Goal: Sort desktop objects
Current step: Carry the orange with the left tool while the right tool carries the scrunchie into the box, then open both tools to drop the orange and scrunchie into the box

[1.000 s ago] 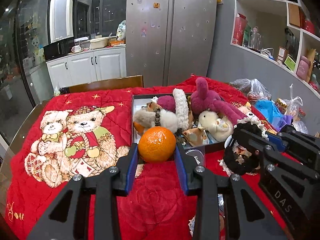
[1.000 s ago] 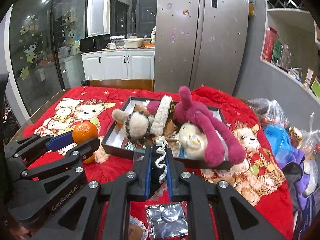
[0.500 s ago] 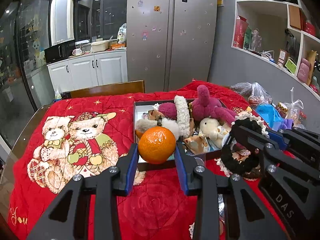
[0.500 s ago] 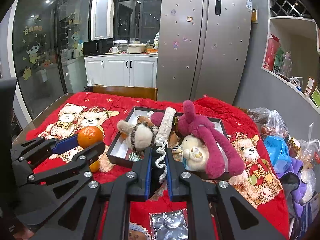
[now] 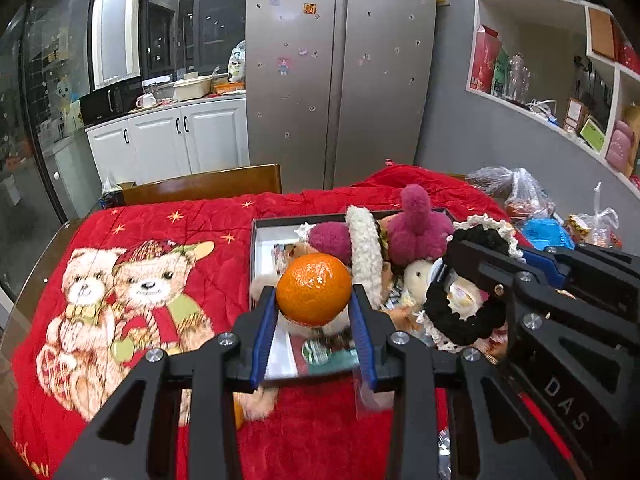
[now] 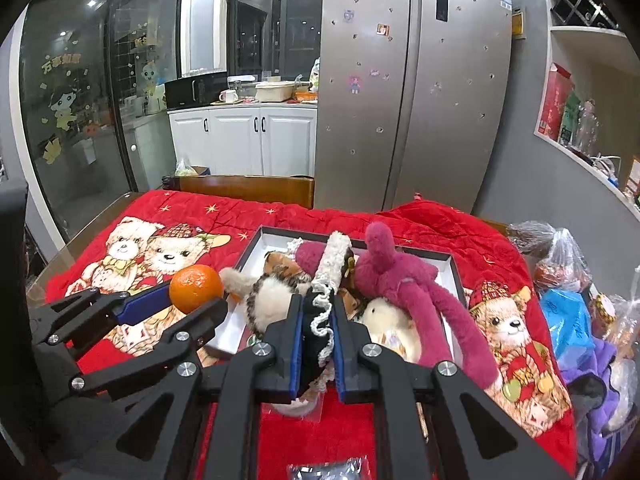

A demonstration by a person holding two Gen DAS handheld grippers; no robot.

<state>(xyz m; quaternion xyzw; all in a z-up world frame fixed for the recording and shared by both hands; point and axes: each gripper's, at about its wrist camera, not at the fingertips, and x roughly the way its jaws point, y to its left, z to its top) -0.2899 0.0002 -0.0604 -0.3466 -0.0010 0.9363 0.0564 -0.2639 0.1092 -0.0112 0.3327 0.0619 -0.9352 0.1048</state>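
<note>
My left gripper [image 5: 314, 310] is shut on an orange [image 5: 313, 289] and holds it above the near left part of a shallow dark box [image 5: 256, 264]; they also show in the right wrist view, the gripper [image 6: 192, 300] and the orange [image 6: 196, 288]. My right gripper [image 6: 318, 312] is shut on a black scrunchie with white lace trim [image 6: 320, 320], held over the box's [image 6: 454, 276] near edge; the scrunchie also shows in the left wrist view [image 5: 464, 320]. The box holds plush toys, among them a magenta long-eared one [image 6: 404, 284].
A red quilt with teddy-bear prints [image 5: 132, 292] covers the table. Plastic bags and a blue item [image 6: 568, 320] crowd the right side. A foil packet [image 6: 332, 470] lies near the front edge. A wooden chair back [image 5: 204, 186] stands behind the table.
Both grippers have risen and moved forward over the box with their loads. The orange now hangs over the box's near left part; the scrunchie is nearer the plush toys.
</note>
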